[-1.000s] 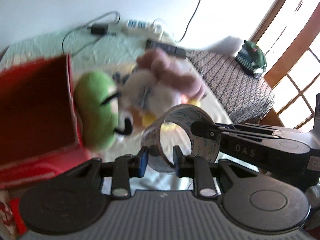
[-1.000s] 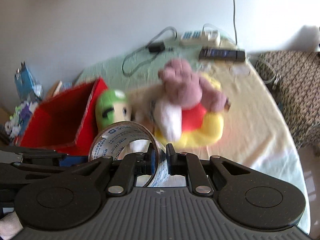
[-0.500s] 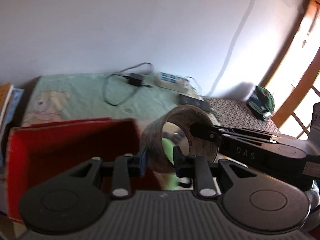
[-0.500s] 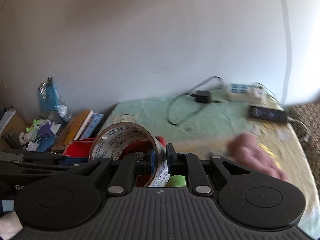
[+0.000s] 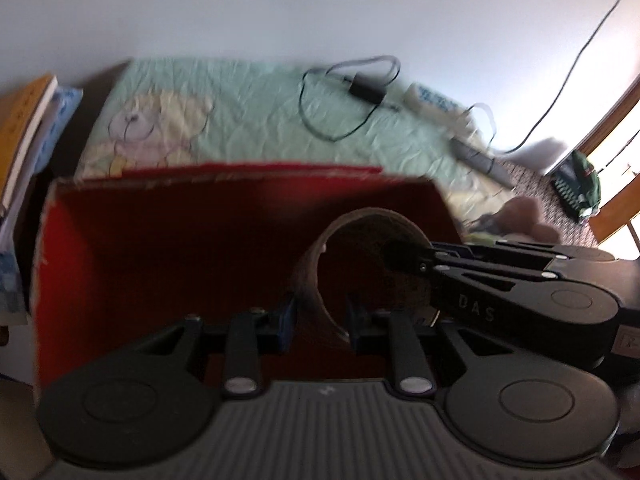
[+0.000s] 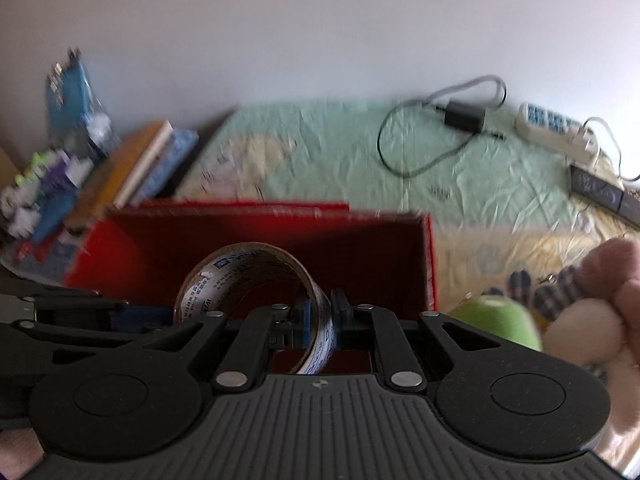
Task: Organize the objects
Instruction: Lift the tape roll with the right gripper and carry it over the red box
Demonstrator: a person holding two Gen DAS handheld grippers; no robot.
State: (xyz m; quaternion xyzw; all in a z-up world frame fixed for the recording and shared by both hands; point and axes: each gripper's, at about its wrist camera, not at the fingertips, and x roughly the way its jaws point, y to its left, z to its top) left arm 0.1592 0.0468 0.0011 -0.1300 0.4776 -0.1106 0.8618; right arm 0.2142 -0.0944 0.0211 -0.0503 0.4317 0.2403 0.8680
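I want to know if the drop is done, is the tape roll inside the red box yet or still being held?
Still held: both the left gripper and right gripper pinch the tape roll, in front of the open red box.

Item 1: pale green printed sheet, spread across the middle of the right wrist view.
Item 2: black charger block at 1 o'clock on the sheet, with a grey cable looped beside it.
Item 3: white power strip at 2 o'clock, with a dark flat device just below it.
Item 4: books, stacked at 10 o'clock, with a blue packet seen above them, blurred.
Item 5: white wall at 12 o'clock.
Item 6, left wrist view: brown patterned cover at 3 o'clock, on which a dark green object is laid; a black wire is hung down the wall at 2 o'clock.
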